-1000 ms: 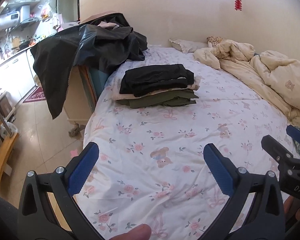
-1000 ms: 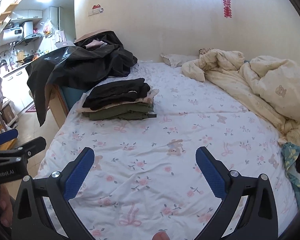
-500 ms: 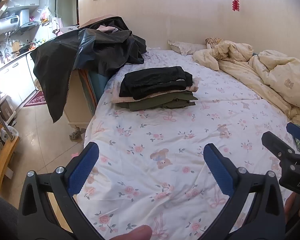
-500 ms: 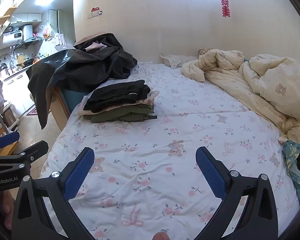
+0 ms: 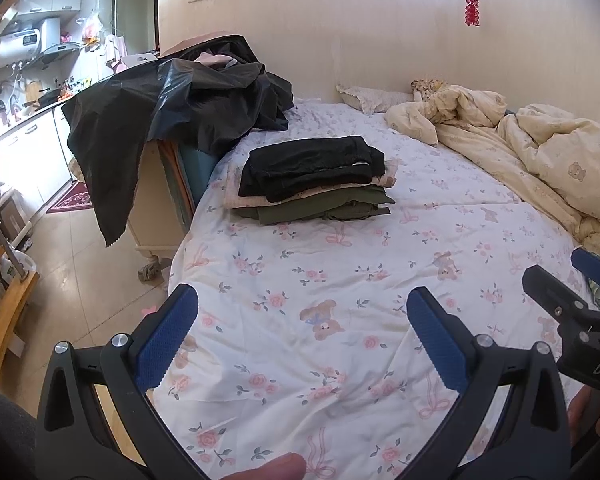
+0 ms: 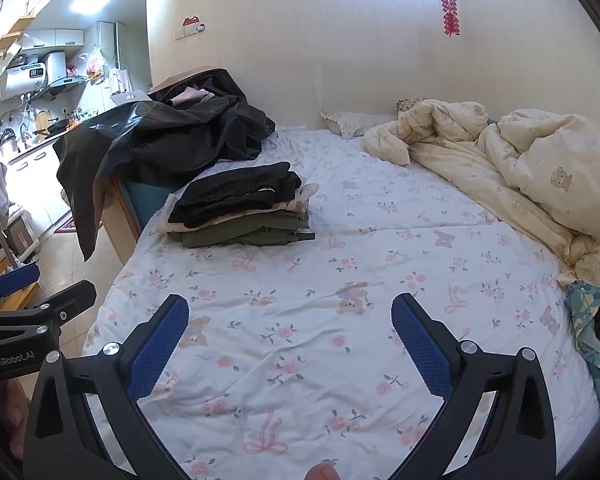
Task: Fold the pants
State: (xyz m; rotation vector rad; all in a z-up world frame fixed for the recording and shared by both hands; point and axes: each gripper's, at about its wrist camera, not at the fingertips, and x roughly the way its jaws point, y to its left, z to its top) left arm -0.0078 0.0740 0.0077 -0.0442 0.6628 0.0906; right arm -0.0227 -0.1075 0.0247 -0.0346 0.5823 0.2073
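Note:
A stack of folded pants (image 5: 314, 178), black on top, then pink and olive green, lies on the floral bed sheet (image 5: 340, 280) at the far left; it also shows in the right wrist view (image 6: 244, 208). My left gripper (image 5: 302, 320) is open and empty, held above the near part of the sheet. My right gripper (image 6: 290, 320) is open and empty beside it, to the right. A crumpled green-patterned and dark garment (image 6: 592, 332) lies at the bed's right edge.
A black garment pile (image 5: 188, 108) drapes over a cabinet left of the bed. A cream bear-print duvet (image 5: 540, 160) is bunched along the right side, with a pillow (image 5: 368, 96) by the wall. Tiled floor and kitchen counters (image 5: 32, 152) lie to the left.
Both grippers have lifted and drawn back slightly, so the pants stack sits lower in view. Both jaws stay open and empty.

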